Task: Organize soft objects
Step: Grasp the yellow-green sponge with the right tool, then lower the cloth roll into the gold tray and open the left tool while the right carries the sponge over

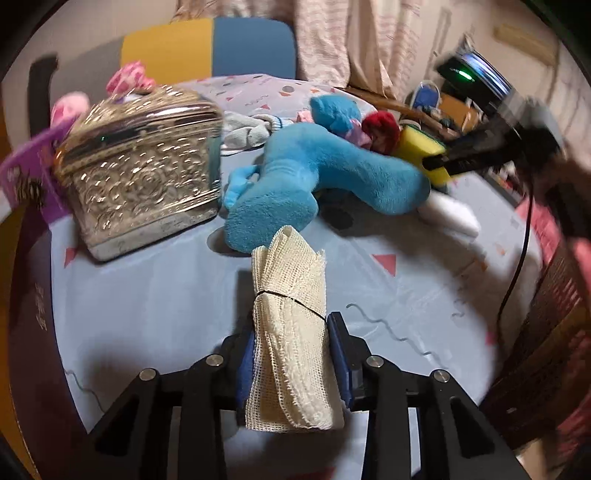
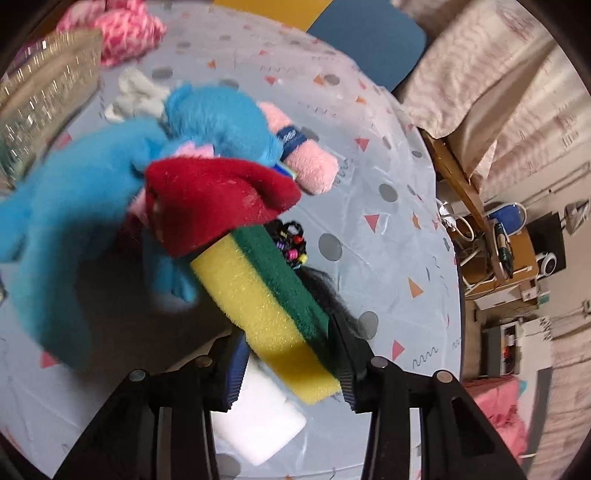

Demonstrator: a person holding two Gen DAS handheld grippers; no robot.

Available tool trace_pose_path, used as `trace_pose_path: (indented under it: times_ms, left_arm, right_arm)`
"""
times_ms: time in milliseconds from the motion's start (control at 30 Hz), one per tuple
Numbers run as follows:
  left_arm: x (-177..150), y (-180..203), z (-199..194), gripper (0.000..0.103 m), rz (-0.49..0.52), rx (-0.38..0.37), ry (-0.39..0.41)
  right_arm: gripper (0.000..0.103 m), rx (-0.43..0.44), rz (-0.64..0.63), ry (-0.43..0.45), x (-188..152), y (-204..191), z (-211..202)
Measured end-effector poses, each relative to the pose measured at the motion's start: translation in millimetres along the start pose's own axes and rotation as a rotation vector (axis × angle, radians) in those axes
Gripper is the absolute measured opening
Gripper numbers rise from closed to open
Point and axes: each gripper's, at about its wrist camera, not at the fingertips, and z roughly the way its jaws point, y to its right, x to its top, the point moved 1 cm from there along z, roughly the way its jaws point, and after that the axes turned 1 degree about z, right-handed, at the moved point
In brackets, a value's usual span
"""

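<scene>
We count two tongs: the left tongs (image 1: 291,354) are clamped on one cream mesh cloth roll (image 1: 290,317), and the right tongs (image 2: 286,365) have their pads pressed on one yellow-and-green sponge (image 2: 266,306). The cloth roll, bound by one thin dark band, is held above the bench (image 1: 147,317) with its long axis running straight away from the left camera, its free end pointing toward one blue plush toy (image 1: 325,173). The sponge is held with its long axis slanting from the tongs up and left in the right view, its far end under one red plush piece (image 2: 218,199); its green scouring face is turned to the right pad. On the pale patterned cloth of the bench we count further: one embossed silver box (image 1: 144,170), closed, at the left; one white block (image 2: 258,421) just below the right tongs; one pink plush roll (image 2: 306,162) with a dark blue band, whose white lettering is too small to read; one pale grey cloth bundle (image 1: 247,129); one small cluster of coloured beads (image 2: 291,245) beside a tuft of dark fibre (image 2: 325,284); one pink-and-white knitted item (image 2: 125,33) behind the box. One purple item (image 1: 26,166) at the left edge bears printing that we cannot read. Beyond the bench stands one chair back (image 1: 207,44), half yellow, half blue.
</scene>
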Motion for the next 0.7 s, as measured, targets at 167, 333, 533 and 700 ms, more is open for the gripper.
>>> trace_pose_path:
  times_ms: [167,333,533,700]
  left_arm:
    - [12,-11,-40,0.036,-0.07,-0.063,0.089]
    - [23,-35,-87,0.036,-0.155,-0.094,0.184]
    - [18,-110,-129,0.037,-0.358,0.018,0.227]
    - [2,-183,-137,0.037,-0.545,0.167,0.187]
  right_arm:
    - [0.035,0.045,0.125,0.069,-12,13,-32]
    - [0.031,0.106,0.22,0.13,-23,14,-62]
    - [0.03,0.175,0.251,0.179,-34,-4,-86]
    - [0.029,0.248,0.29,0.166,-44,-18,-83]
